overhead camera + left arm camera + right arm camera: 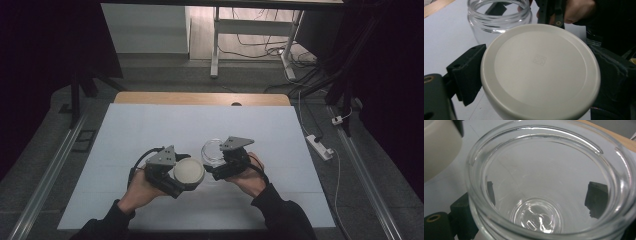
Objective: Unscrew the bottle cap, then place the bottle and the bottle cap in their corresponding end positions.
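Note:
A round white lid is clamped across its rim by my left gripper, which is shut on it. In the left gripper view the lid faces the camera flat-on between the two black jaws. Just to its right, my right gripper is shut on a clear glass jar with an open threaded mouth. The right gripper view looks down into the empty jar, and the jaws show through the glass on either side. The lid sits close beside the jar, apart from its mouth.
A white sheet covers the table, with a wooden edge at the far side. On the floor to the right lie a power strip and cables. A white desk frame stands beyond the table.

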Available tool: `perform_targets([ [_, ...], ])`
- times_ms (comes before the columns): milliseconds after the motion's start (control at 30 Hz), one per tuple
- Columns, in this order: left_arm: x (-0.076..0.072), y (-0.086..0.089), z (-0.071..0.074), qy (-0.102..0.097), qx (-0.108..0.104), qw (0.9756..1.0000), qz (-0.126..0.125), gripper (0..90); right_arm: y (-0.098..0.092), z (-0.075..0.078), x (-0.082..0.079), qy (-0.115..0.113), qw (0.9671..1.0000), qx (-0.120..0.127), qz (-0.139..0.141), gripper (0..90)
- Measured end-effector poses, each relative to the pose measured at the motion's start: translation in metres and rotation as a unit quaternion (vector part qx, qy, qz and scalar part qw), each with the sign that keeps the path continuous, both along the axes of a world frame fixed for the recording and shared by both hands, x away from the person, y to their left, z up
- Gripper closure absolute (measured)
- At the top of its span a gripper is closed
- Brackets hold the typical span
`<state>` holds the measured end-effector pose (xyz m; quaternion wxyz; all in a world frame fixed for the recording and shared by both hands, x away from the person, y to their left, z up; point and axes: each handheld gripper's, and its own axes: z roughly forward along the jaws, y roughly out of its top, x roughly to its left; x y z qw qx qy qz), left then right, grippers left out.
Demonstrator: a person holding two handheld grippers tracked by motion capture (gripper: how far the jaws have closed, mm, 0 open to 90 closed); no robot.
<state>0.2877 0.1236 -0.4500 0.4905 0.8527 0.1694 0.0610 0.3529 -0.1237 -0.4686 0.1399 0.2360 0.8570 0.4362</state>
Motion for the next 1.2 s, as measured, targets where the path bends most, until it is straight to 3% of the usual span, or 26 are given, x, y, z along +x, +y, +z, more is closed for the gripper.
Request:
perform_targets([
  [533, 0.001, -0.013, -0.017, -0.003, 0.01, 0.9999, -0.008, 7.9, 0.006, -0.002, 0.02, 0.005, 0.9999, 0.006, -0.013, 6.7],
  [1200, 0.007, -0.034, -0.048, 0.001, 0.023, 0.9997, -0.007, 7.9, 0.02, -0.007, 0.049, 0.006, 0.9994, 0.008, -0.032, 6.7],
])
